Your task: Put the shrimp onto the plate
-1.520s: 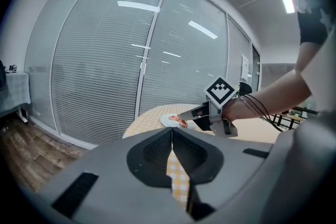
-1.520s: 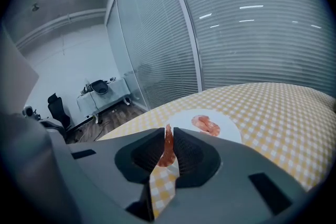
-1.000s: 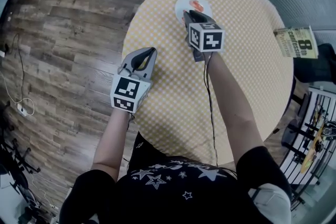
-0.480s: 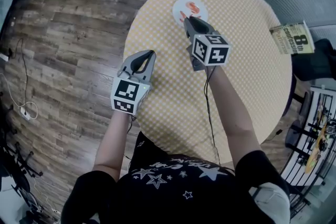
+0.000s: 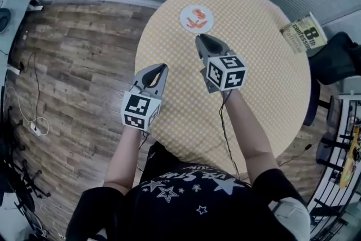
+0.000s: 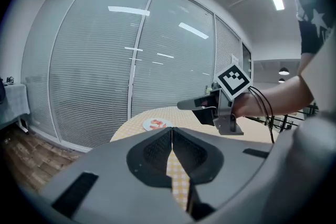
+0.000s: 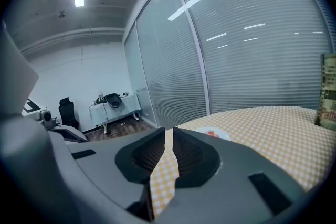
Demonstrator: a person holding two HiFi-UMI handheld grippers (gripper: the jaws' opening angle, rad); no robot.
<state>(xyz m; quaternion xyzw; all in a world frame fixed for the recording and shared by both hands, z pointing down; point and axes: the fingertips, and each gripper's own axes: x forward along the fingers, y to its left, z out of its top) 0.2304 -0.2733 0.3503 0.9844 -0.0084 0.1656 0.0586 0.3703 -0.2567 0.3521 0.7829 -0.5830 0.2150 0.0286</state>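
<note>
Right gripper (image 7: 169,130): grey jaws a narrow slit apart, nothing between them, held above a round table (image 7: 273,128) in yellow-checked cloth. Just beyond the jaw tips, a white plate (image 7: 222,135) bearing an orange shrimp (image 7: 211,134); a printed box (image 7: 328,92) at the right edge. Background: glazed wall with blinds (image 7: 252,50), desk (image 7: 113,107), black chair (image 7: 67,110).

You're standing in an office. See the glass partition walls with grey blinds (image 6: 105,60) and the black swivel chair (image 7: 66,110).
</note>
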